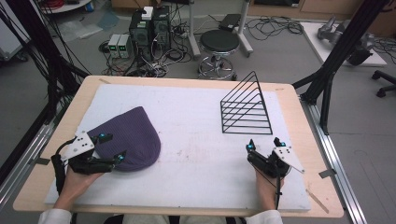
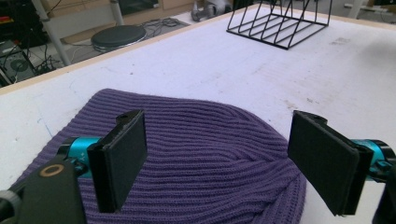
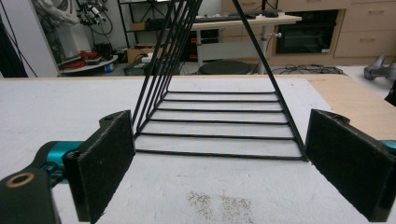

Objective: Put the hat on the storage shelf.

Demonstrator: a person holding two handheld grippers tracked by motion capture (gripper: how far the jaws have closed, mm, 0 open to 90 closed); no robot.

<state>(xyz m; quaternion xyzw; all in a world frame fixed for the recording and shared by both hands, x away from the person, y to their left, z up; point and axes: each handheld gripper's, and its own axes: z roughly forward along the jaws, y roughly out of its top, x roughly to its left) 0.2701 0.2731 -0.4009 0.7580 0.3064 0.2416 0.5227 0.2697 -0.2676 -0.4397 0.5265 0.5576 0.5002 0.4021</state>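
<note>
Purple beanie (image 2: 196,154) sits under the left gripper (image 2: 219,163), wire rack (image 3: 219,116) before the right gripper (image 3: 219,172).

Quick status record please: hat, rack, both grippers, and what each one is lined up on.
hat: purple knit hat, flat on the white mat, left side
rack: black wire rack, upright, far right of mat
left gripper: open, jaws straddling the hat's near edge
right gripper: open, pointed at the rack, short of it
held: nothing
</note>
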